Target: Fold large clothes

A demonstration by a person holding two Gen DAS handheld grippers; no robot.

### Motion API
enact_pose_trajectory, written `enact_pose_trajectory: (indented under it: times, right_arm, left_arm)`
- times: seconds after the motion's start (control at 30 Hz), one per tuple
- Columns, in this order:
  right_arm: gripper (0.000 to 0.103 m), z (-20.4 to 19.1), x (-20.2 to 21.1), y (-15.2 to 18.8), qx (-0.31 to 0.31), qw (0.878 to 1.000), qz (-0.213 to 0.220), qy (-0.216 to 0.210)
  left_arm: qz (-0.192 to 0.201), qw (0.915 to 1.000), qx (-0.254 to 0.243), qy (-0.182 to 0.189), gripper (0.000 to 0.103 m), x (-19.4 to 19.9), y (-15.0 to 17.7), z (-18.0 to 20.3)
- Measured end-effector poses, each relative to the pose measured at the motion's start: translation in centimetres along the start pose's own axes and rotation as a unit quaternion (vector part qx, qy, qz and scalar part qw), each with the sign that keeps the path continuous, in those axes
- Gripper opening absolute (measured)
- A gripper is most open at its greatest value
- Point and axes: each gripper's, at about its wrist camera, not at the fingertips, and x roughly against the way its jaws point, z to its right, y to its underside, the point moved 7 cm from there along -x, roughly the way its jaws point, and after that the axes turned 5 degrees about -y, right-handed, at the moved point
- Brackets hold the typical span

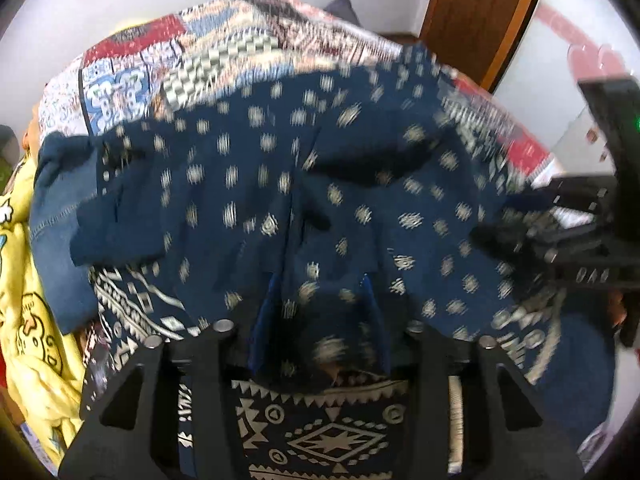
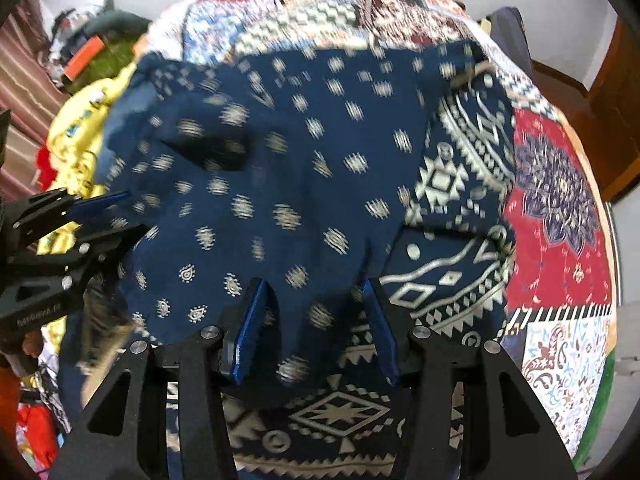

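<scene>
- Standing apart over navy cloth: jaws of the left gripper (image 1: 320, 320), blue pads partly spread, a fold of the navy patterned garment (image 1: 280, 184) bunched between them; contact of pads with cloth not discernible through blur and shadow.
- Standing apart likewise: jaws of the right gripper (image 2: 316, 312), blue pads (image 2: 252, 320) visibly clear of each other, a ridge of the same navy patterned garment (image 2: 280, 168) rising between them, no firm pinch evident.
- Spread across the patchwork bedcover (image 1: 224, 52), garment lying crumpled, dotted cream motifs on the upper layer, broad geometric border showing at the near edge and along its right side in the right wrist view.
- Seen from the left wrist: right gripper at the right edge, beside the garment.
- Seen from the right wrist: left gripper (image 2: 104, 216) at the left edge, fingertips at the garment's margin.
- Lying left of the garment: denim piece (image 1: 56, 208), partly under it; yellow printed cloth (image 1: 28, 300) beyond that.
- Standing behind the bed: wooden door (image 1: 476, 8) against a pale wall.
- Noted throughout: motion blur, fine detail unreliable.
</scene>
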Motion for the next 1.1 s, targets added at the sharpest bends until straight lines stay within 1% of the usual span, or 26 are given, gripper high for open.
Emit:
enact_pose_trajectory:
  times: [0.07, 0.1, 0.2, 0.3, 0.37, 0.43, 0.47, 0.53, 0.57, 0.6, 0.67, 0.7, 0.8, 0.9, 0.97, 1.03, 1.1]
  right_arm:
    - [0.047, 0.0, 0.3, 0.0, -0.003, 1.0, 0.003, -0.003]
    - [0.047, 0.0, 0.5, -0.1, -0.002, 1.0, 0.002, 0.0]
    - [0.047, -0.2, 1.8, -0.7, 0.01, 1.0, 0.012, 0.006]
    - [0.047, 0.1, 3.5, -1.9, 0.023, 0.999, 0.038, 0.017]
    - [0.047, 0.4, 5.3, -2.7, 0.027, 0.997, 0.062, 0.025]
    - [0.048, 1.1, 7.1, -4.0, 0.023, 0.996, 0.084, 0.026]
    - [0.048, 1.6, 8.0, -4.5, 0.018, 0.995, 0.096, 0.027]
    - [0.048, 2.6, 9.3, -5.2, 0.012, 0.993, 0.113, 0.032]
    - [0.05, 3.2, 9.9, -5.7, 0.008, 0.992, 0.121, 0.038]
    - [0.053, 3.1, 10.0, -6.2, 0.005, 0.991, 0.127, 0.043]
    - [0.065, 4.4, 10.5, -6.7, -0.005, 0.988, 0.14, 0.058]
    - [0.067, 4.9, 10.4, -6.8, -0.01, 0.988, 0.143, 0.064]
    - [0.067, 6.7, 8.8, -6.8, -0.029, 0.989, 0.127, 0.069]
    - [0.067, 9.0, 6.8, -6.5, -0.061, 0.99, 0.106, 0.069]
    - [0.068, 10.2, 5.6, -6.2, -0.082, 0.99, 0.092, 0.062]
    - [0.067, 11.2, 4.1, -6.2, -0.103, 0.991, 0.076, 0.049]
    - [0.067, 11.9, 3.1, -6.2, -0.116, 0.99, 0.067, 0.038]
  left_arm:
    - [0.004, 0.9999, -0.004, -0.01, 0.052, -0.4, 0.7, 0.0]
    - [0.007, 0.9999, -0.003, -0.009, 0.052, -0.3, 0.8, -0.1]
    - [0.008, 0.9999, 0.011, 0.005, 0.052, 0.7, 0.6, -0.4]
    - [0.032, 0.9989, 0.029, 0.016, 0.052, 2.7, -0.3, -1.7]
    - [0.057, 0.9972, 0.048, 0.008, 0.053, 4.7, -1.4, -3.8]
    - [0.075, 0.9948, 0.069, 0.005, 0.058, 5.9, -2.0, -5.6]
    - [0.087, 0.9923, 0.087, -0.002, 0.062, 6.7, -2.6, -7.3]
    - [0.097, 0.989, 0.11, -0.02, 0.064, 7.3, -3.2, -10.0]
    - [0.098, 0.987, 0.124, -0.03, 0.064, 7.4, -3.5, -11.7]
    - [0.098, 0.9859, 0.132, -0.033, 0.064, 7.4, -3.6, -12.6]
    - [0.09, 0.9831, 0.156, -0.034, 0.064, 6.7, -3.5, -15.5]
    - [0.081, 0.9814, 0.171, -0.033, 0.064, 6.0, -3.4, -16.9]
    - [0.053, 0.9755, 0.212, -0.027, 0.064, 3.8, -2.2, -19.6]
    - [0.02, 0.9658, 0.258, -0.012, 0.064, 0.5, -0.9, -21.5]
    - [0.002, 0.9621, 0.273, 0.005, 0.064, -1.6, -0.2, -21.9]
    - [-0.013, 0.96, 0.279, 0.018, 0.064, -3.5, 0.1, -21.9]
    - [-0.014, 0.9567, 0.289, 0.035, 0.064, -4.8, -0.2, -22.0]
